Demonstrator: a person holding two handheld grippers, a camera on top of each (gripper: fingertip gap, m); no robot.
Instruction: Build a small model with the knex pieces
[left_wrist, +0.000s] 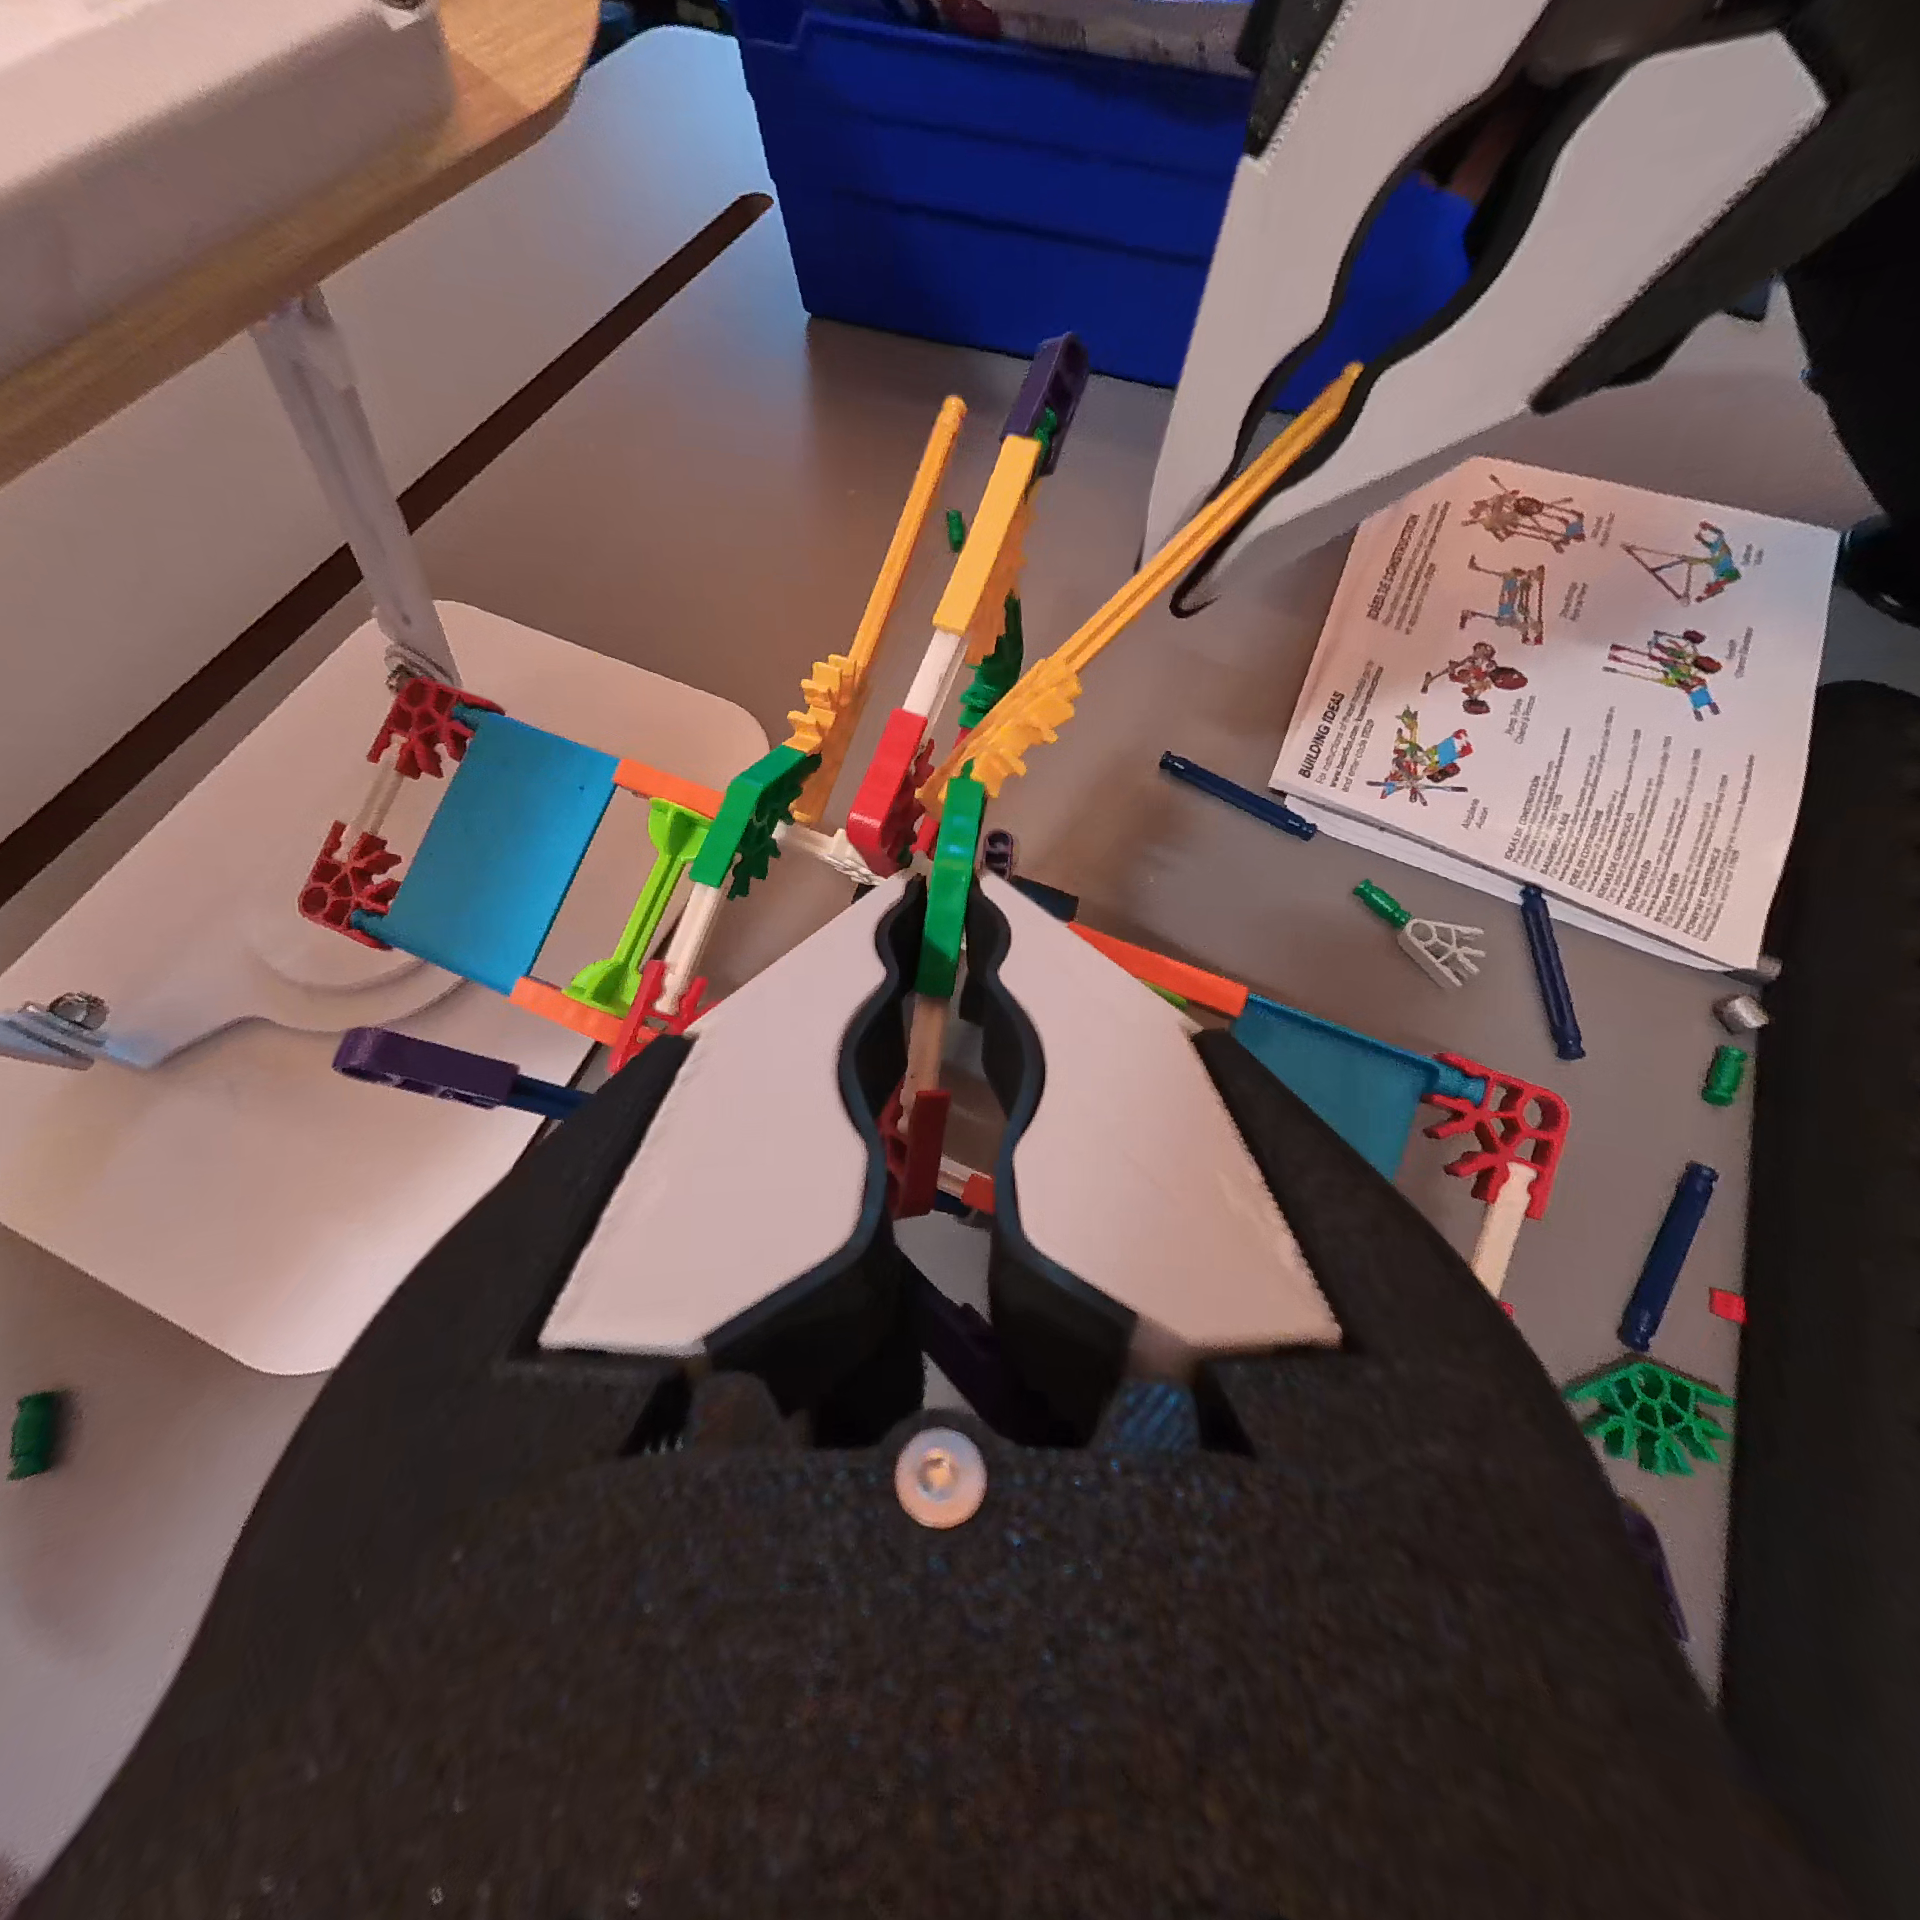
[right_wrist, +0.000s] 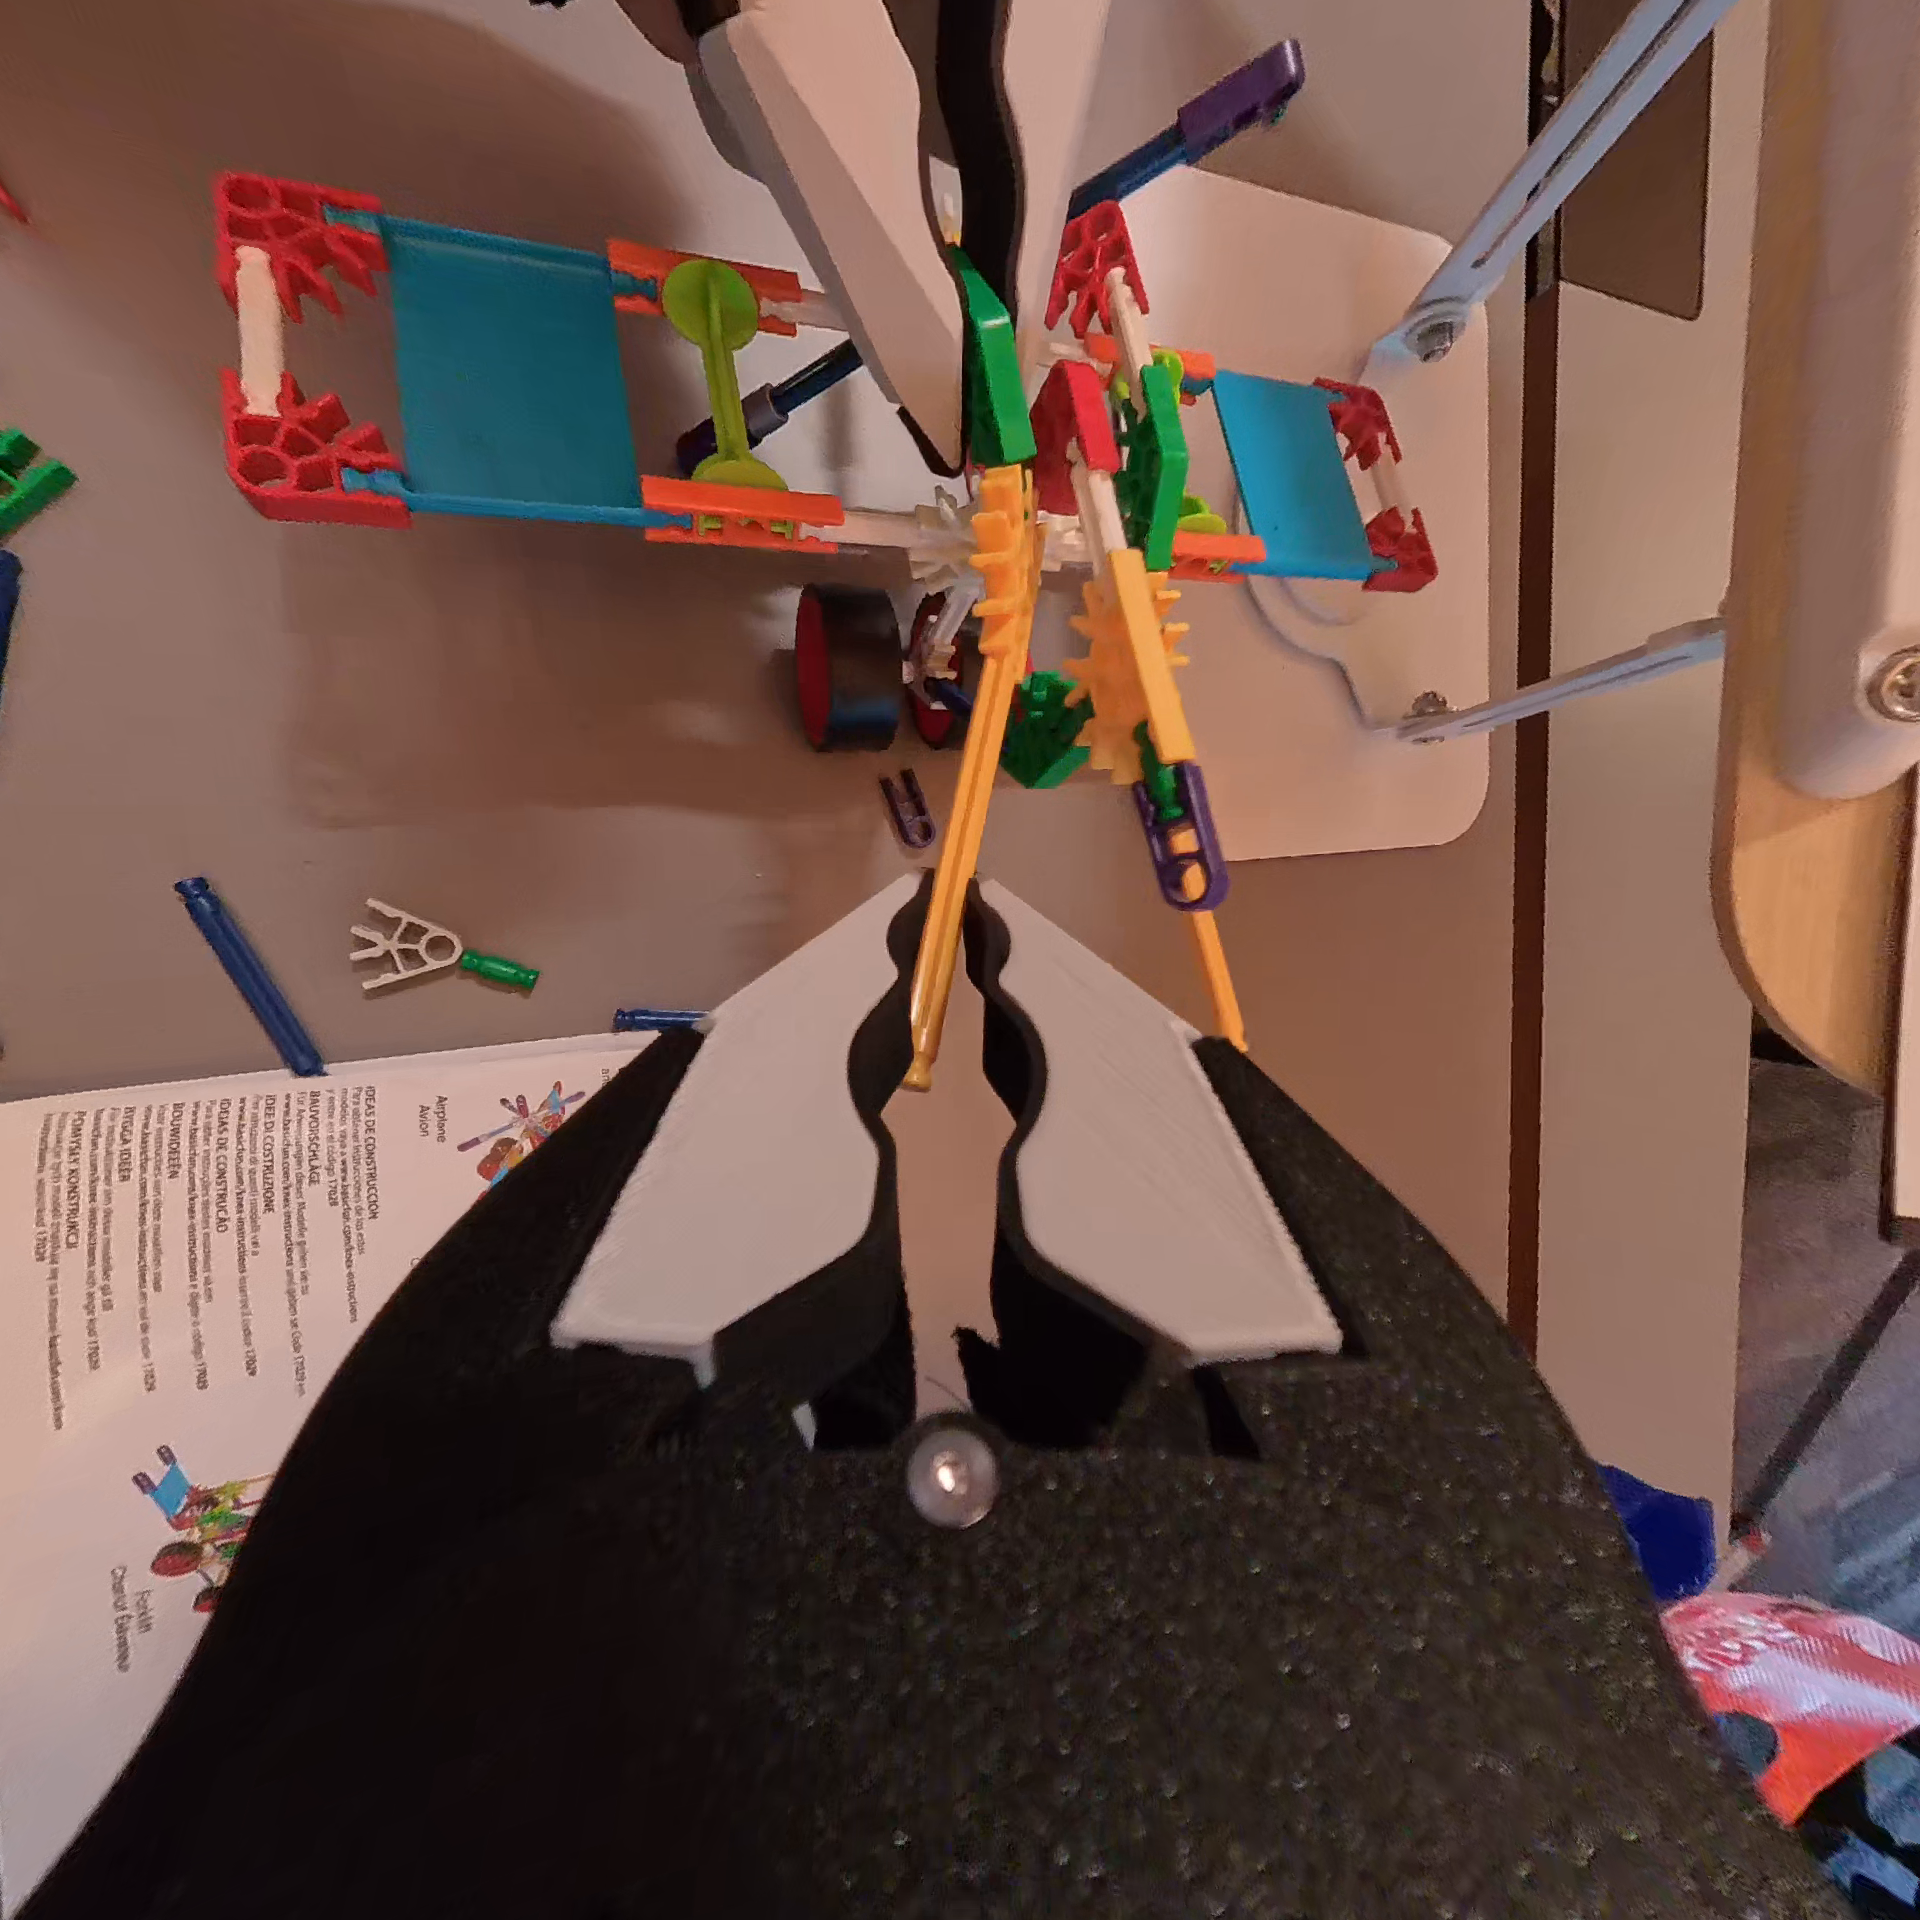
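Observation:
A colourful rod-and-connector toy model (left_wrist: 894, 769) stands on the grey table, with blue panels (left_wrist: 509, 842), red corner connectors and yellow rods. My left gripper (left_wrist: 940, 894) is shut on a green connector (left_wrist: 951, 883) at the model's middle. My right gripper (right_wrist: 943, 894) is shut on a long yellow rod (right_wrist: 961, 821) that sticks out from a yellow connector. The right gripper also shows in the left wrist view (left_wrist: 1205, 582), up right, clamped on that rod (left_wrist: 1174, 571). The left gripper shows at the top of the right wrist view (right_wrist: 951, 447).
An instruction leaflet (left_wrist: 1558, 717) lies at the right. Loose blue rods (left_wrist: 1236, 795), green pieces (left_wrist: 1652, 1418) and a white connector (left_wrist: 1439, 945) lie scattered. A blue bin (left_wrist: 997, 187) stands behind. A white stand base (left_wrist: 208, 1143) and its strut are at the left. About 8 cm separates my left fingertips from my right.

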